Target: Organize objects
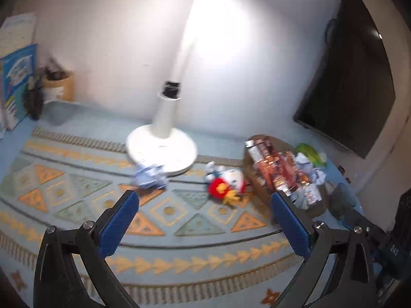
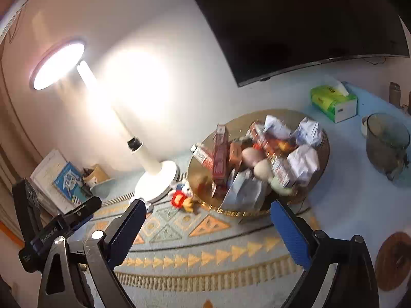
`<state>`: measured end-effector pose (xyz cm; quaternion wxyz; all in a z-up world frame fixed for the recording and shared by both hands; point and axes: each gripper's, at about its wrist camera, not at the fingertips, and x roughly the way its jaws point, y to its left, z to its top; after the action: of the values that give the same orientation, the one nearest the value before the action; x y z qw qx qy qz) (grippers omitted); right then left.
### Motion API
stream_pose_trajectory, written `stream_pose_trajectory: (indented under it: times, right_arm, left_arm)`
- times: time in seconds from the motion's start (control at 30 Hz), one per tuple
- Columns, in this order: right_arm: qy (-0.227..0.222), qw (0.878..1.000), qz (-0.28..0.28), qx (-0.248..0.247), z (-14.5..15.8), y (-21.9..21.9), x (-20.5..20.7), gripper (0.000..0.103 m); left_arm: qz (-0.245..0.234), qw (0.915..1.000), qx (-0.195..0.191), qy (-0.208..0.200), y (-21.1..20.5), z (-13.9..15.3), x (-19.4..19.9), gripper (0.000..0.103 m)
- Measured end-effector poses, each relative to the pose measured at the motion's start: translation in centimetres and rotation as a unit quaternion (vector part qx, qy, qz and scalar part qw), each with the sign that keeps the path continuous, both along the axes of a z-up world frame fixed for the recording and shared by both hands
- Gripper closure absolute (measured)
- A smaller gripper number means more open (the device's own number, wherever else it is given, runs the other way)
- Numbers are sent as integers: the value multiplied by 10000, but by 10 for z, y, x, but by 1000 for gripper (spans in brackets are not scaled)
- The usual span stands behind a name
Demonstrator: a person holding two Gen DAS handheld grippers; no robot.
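Nearest, the left hand-held gripper and the right hand-held gripper both stand with jaws spread wide and nothing between them, above the patterned mat on the worktop. Beyond lie a crumpled blue-white paper and a red-and-white plush toy. Farther off, by the lamp base, the round gold tray is heaped with boxes and papers.

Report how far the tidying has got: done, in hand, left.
Done: the round gold tray is piled with cartons and crumpled paper.
In hand: nothing; the left gripper and right gripper have open, empty jaws.
Left: the crumpled blue paper ball and red and white plush toy lie on the patterned mat.
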<state>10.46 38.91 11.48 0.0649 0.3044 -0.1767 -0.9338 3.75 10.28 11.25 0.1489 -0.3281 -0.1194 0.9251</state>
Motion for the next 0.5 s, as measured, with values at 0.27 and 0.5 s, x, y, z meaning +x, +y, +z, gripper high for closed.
stream_pose_trajectory:
  times: [0.27, 0.5]
  right_arm:
    - [-815, 9850, 461, 1448, -82, -80, -1, 4]
    - [-1556, 9743, 684, 1478, -105, -80, -19, 1]
  left_arm:
    - [1240, 9894, -534, -540, -106, -78, 23, 1]
    - [1426, 9813, -515, -1189, -117, -101, 12, 1]
